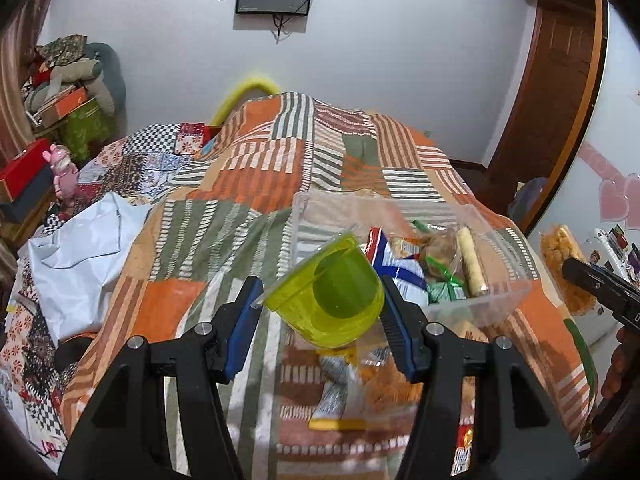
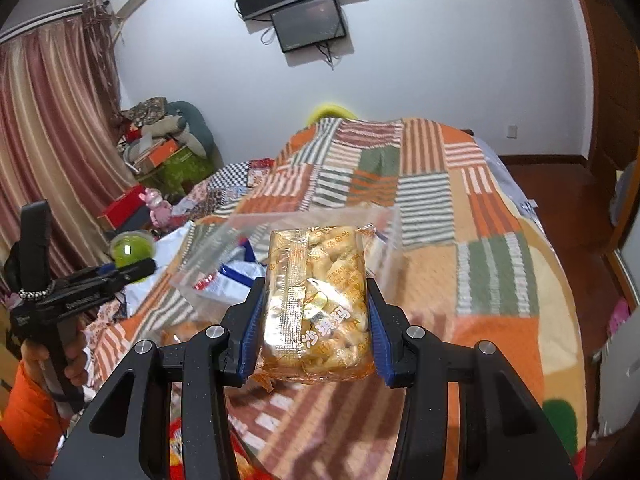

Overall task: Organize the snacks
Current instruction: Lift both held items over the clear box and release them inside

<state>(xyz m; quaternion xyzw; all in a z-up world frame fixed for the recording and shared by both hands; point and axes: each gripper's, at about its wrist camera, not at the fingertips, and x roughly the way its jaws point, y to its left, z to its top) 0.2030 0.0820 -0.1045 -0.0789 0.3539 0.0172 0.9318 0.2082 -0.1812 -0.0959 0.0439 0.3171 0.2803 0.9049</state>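
My left tool (image 1: pixel 320 312) is clamped on a translucent lime-green jelly cup (image 1: pixel 328 296), tilted, and my right tool (image 2: pixel 314 320) grips a clear crinkly snack pack (image 2: pixel 316 304) with orange Chinese lettering I can't fully read. Just beyond both sits the clear plastic bin (image 1: pixel 496 296) of wrapped snacks on the patchwork quilt (image 1: pixel 256 184) of the bed.
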